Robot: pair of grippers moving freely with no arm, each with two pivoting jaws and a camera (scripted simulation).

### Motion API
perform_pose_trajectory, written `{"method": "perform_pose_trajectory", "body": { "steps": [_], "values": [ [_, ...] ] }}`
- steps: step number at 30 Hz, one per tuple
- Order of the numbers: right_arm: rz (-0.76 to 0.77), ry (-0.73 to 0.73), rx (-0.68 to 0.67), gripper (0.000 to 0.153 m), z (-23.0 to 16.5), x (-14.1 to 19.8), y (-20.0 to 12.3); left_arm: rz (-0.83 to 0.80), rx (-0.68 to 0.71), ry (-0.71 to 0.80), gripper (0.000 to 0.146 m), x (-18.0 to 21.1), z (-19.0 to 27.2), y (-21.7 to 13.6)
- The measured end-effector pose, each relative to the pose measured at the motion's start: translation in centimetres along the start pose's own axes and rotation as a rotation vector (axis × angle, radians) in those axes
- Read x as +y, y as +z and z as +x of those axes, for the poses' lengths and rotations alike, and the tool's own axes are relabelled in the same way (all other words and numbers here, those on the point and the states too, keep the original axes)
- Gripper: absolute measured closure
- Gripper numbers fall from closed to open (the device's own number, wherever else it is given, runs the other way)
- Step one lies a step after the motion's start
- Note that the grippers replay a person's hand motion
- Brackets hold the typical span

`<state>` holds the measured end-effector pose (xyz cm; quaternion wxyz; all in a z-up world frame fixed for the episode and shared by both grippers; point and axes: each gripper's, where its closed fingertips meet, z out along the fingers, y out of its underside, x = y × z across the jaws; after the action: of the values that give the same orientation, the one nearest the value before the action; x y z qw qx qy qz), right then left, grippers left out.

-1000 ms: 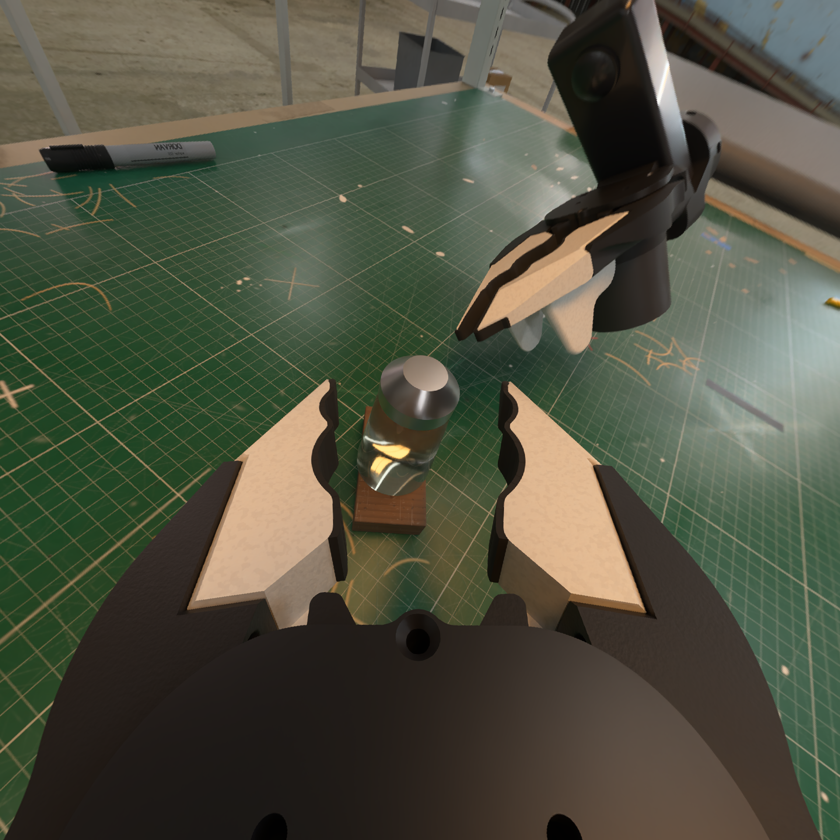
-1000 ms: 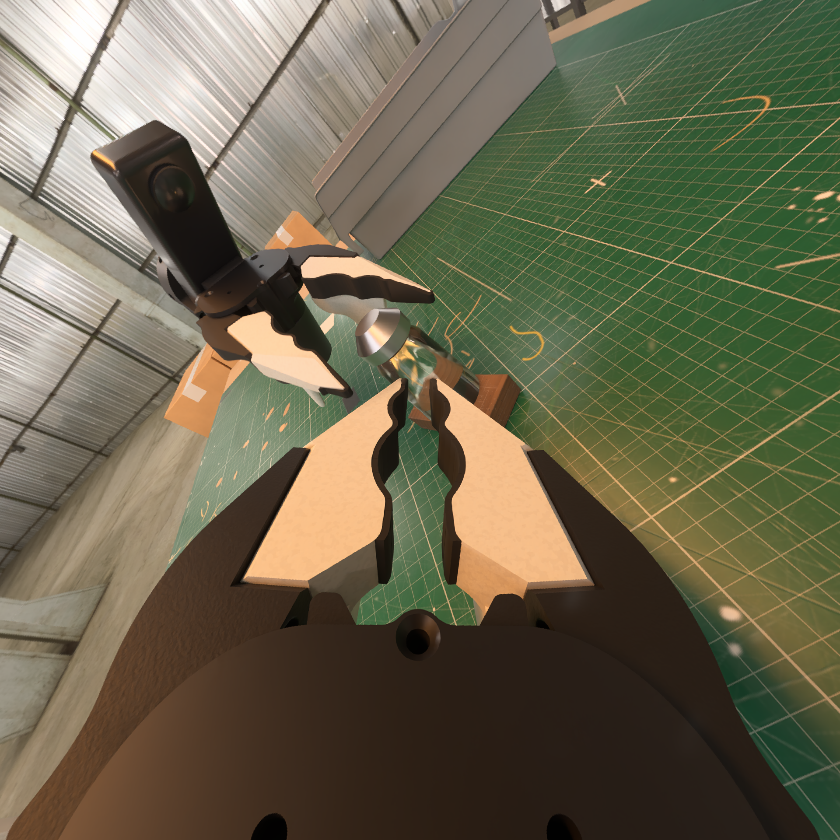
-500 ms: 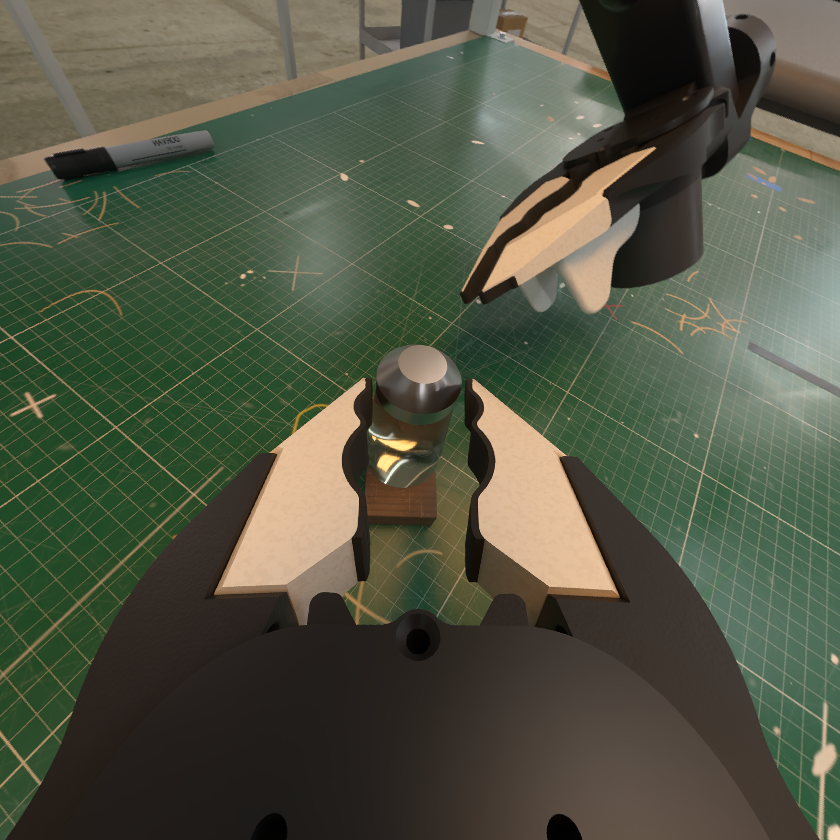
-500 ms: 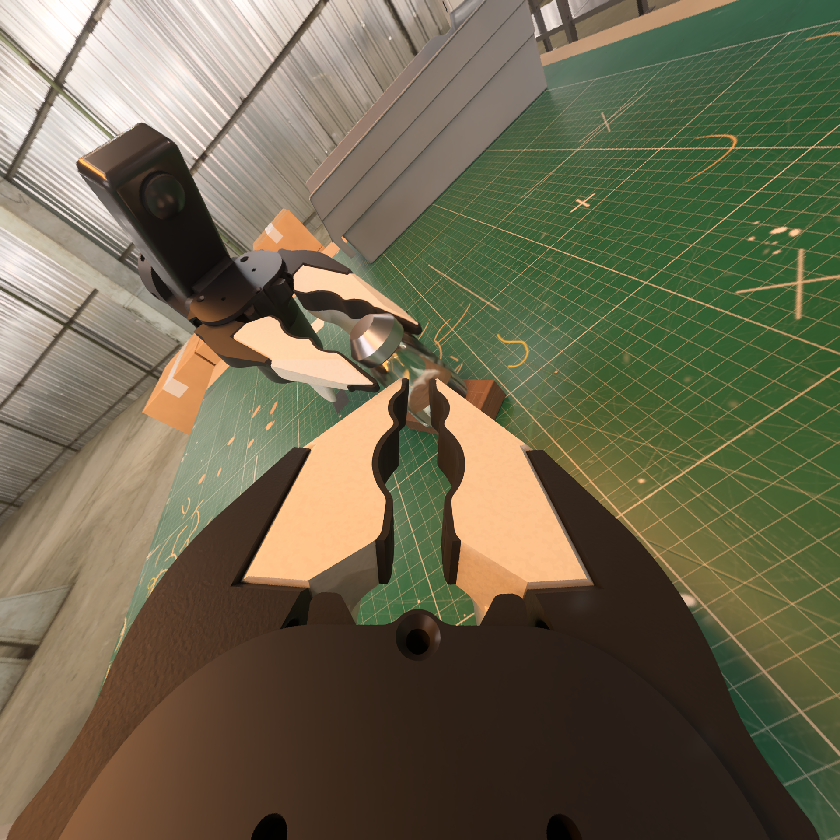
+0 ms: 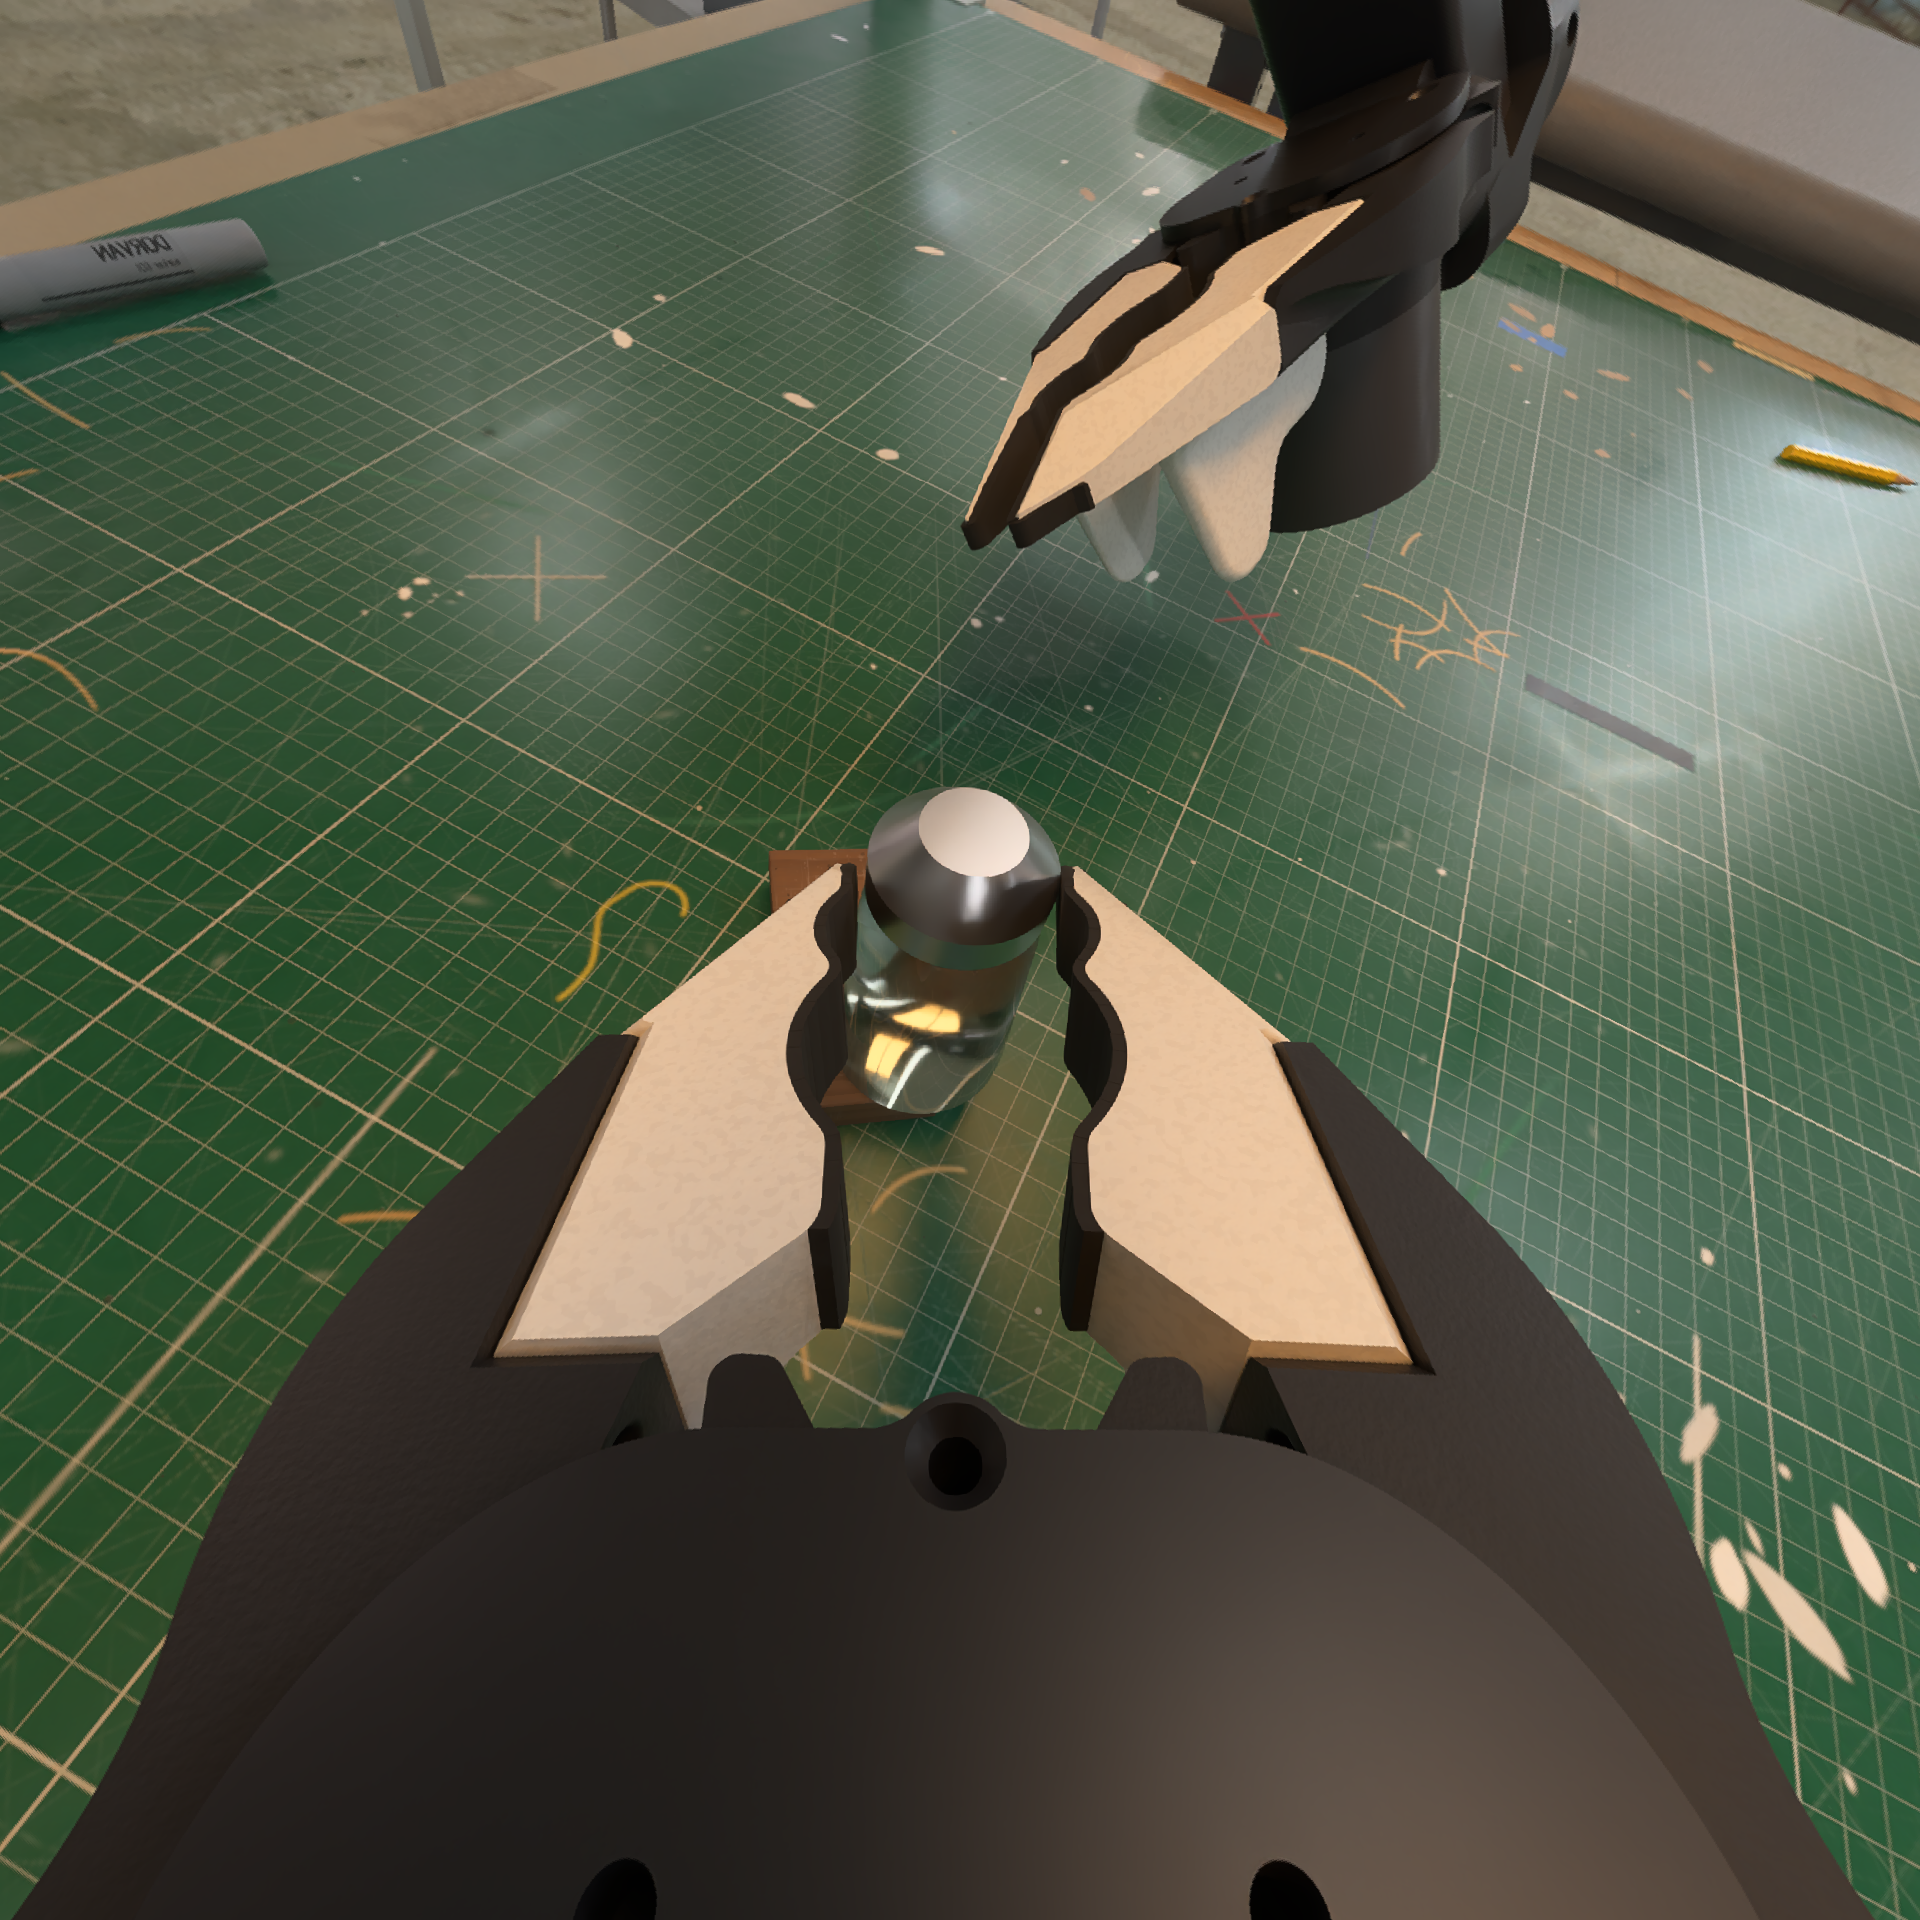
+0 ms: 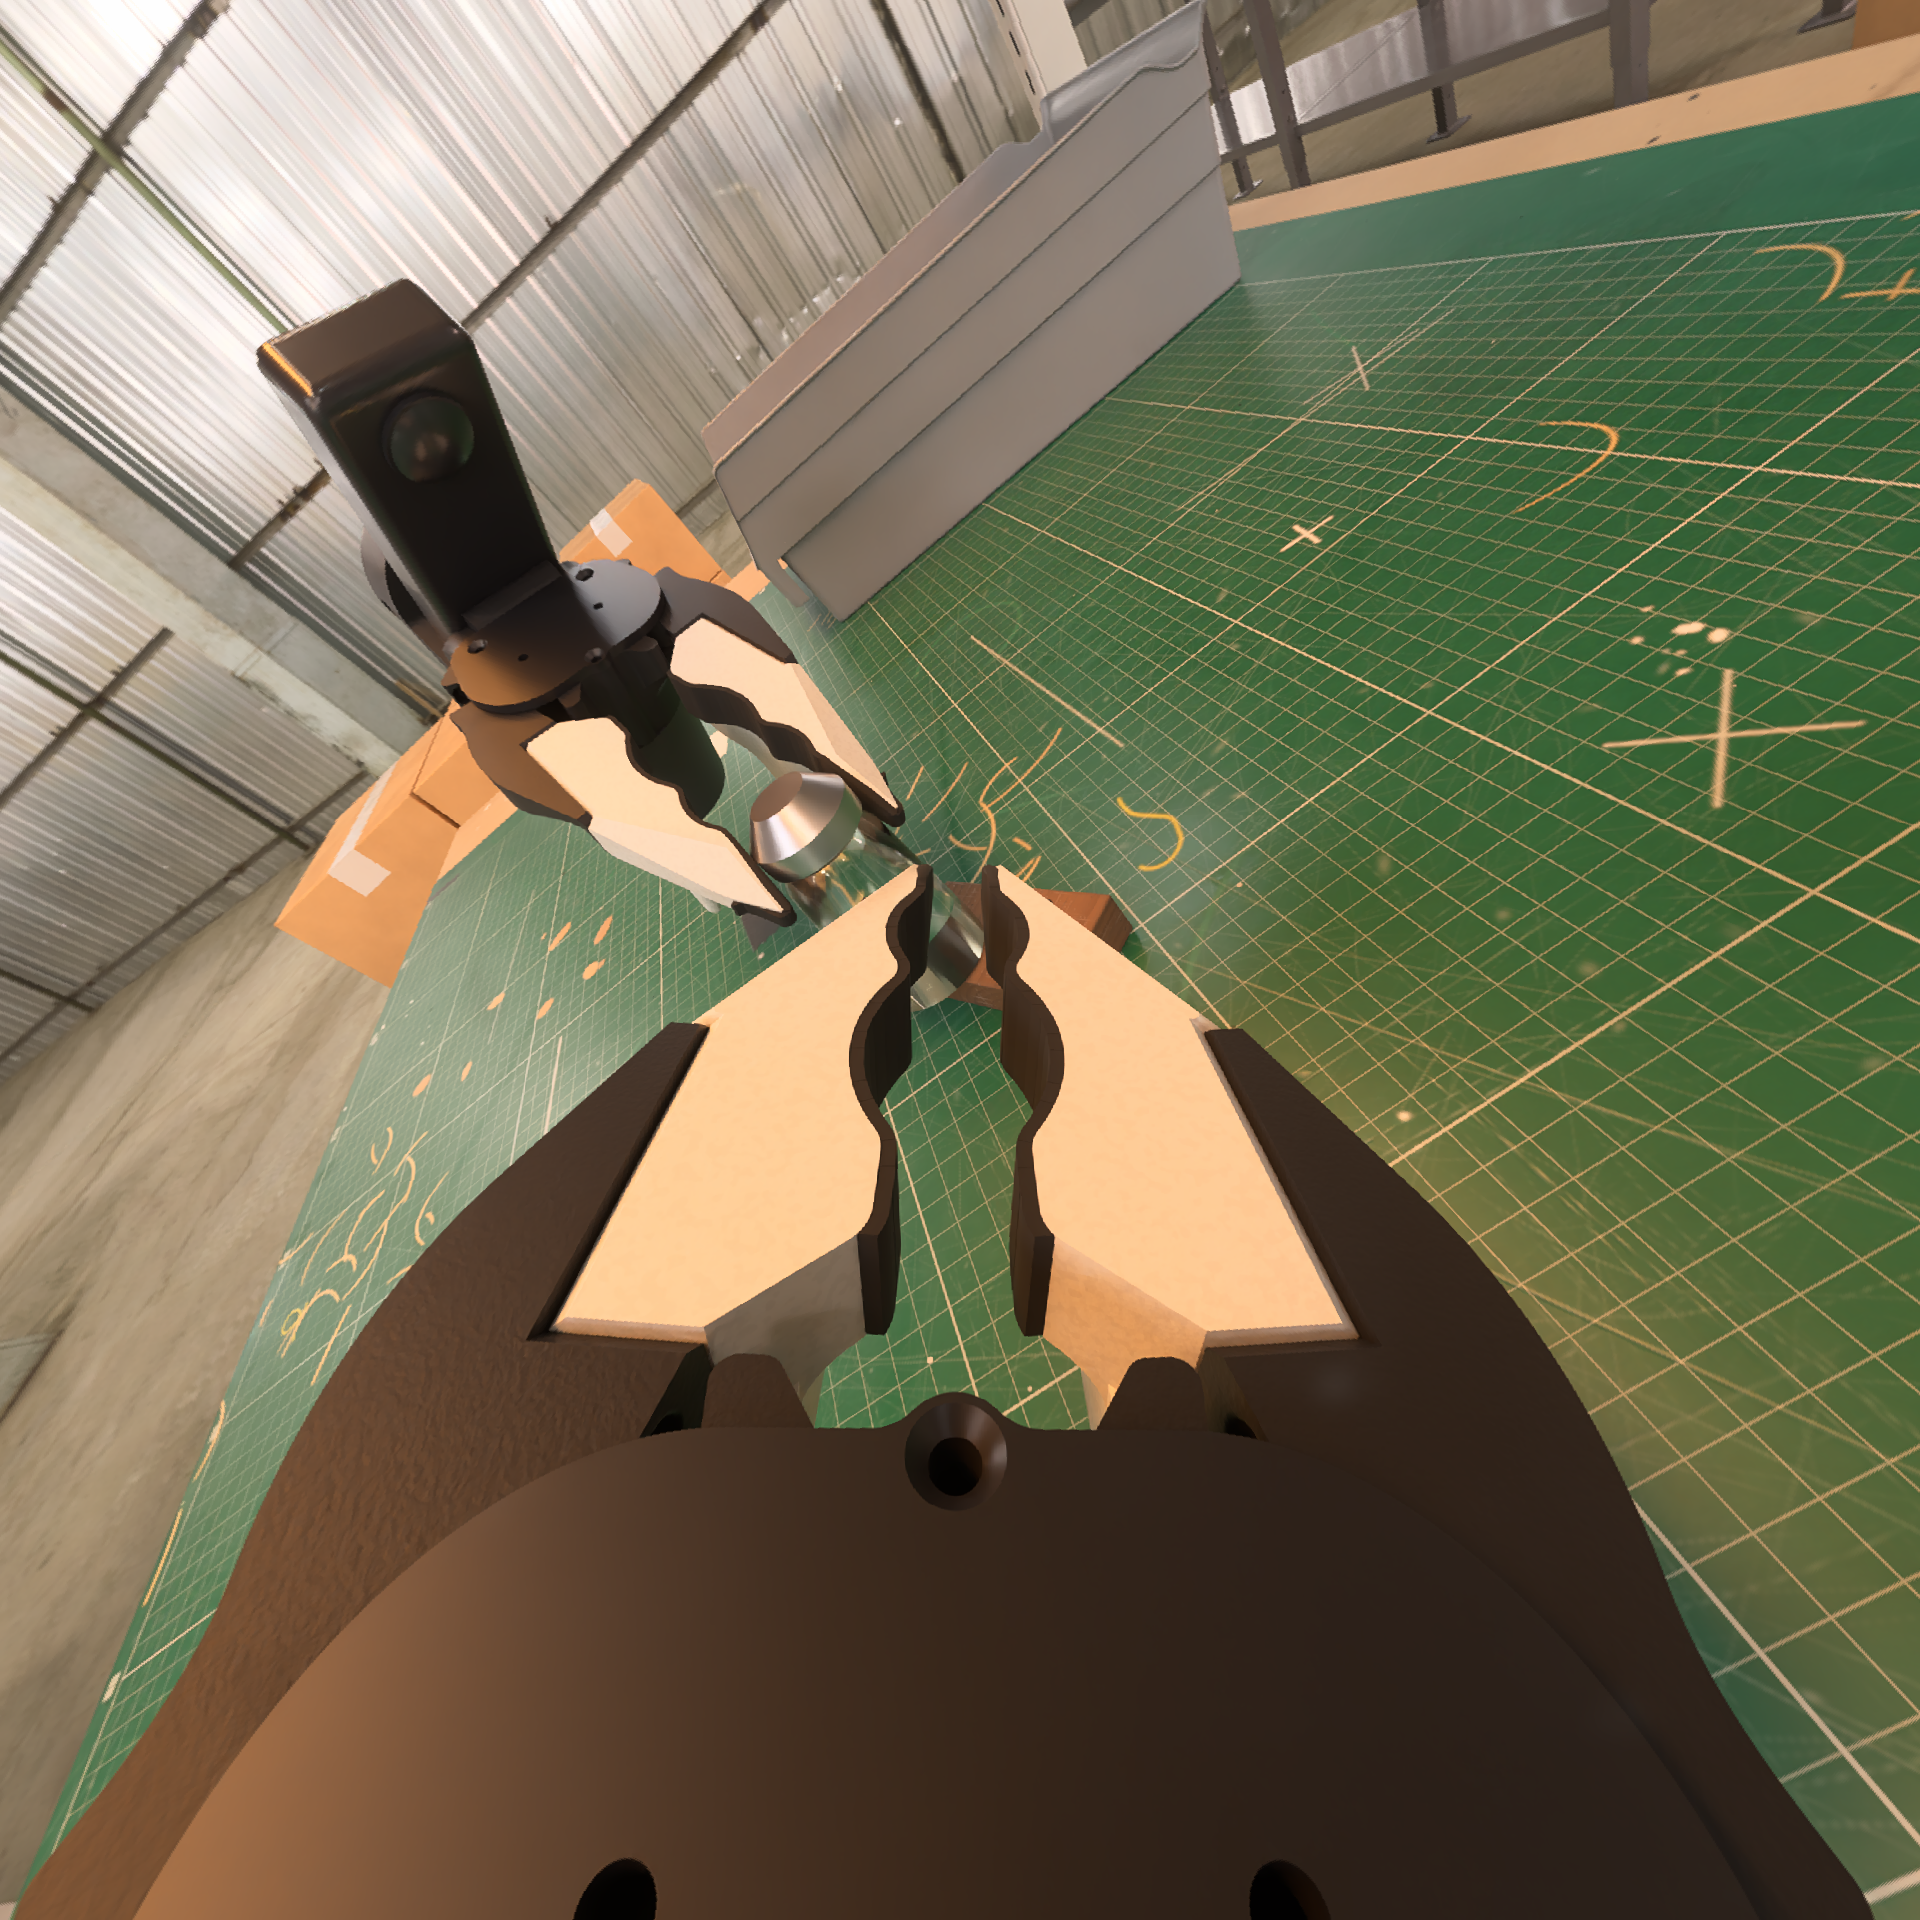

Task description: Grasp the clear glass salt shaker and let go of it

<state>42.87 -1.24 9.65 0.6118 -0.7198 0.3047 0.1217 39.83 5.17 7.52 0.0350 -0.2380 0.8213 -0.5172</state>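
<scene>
Now, left tongs point(image 5: 956, 883) clamped on upright salt shaker point(image 5: 940, 987), right tongs point(image 6: 951, 883) nearly together, empty.

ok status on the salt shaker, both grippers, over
Left gripper shut on salt shaker, shaker upright over the wooden block. Right gripper nearly shut, empty, hovering off beyond. Nothing in the way.

The clear glass salt shaker point(image 5: 940, 997), metal-capped, stands slightly tilted over a small brown wooden block point(image 5: 805, 864).
</scene>
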Motion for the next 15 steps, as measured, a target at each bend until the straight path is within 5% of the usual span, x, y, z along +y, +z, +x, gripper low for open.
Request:
{"method": "perform_pose_trajectory", "body": {
  "steps": [4, 7, 15],
  "values": [
    [-0.010, -0.015, 0.010, 0.143, 0.05, 0.12, 0.02, 0.012, -0.006, -0.017, 0.108, -0.04, -0.28, -0.40],
    [-0.011, -0.026, 0.016, 0.142, 0.03, 0.11, -0.01, 0.037, -0.009, -0.021, 0.080, -0.34, -0.37, -0.87],
    [-0.007, -0.050, 0.031, 0.140, 0.01, 0.00, -0.27, -0.021, -0.029, 0.017, 0.079, 0.50, -0.10, -0.11]
  ]
}}
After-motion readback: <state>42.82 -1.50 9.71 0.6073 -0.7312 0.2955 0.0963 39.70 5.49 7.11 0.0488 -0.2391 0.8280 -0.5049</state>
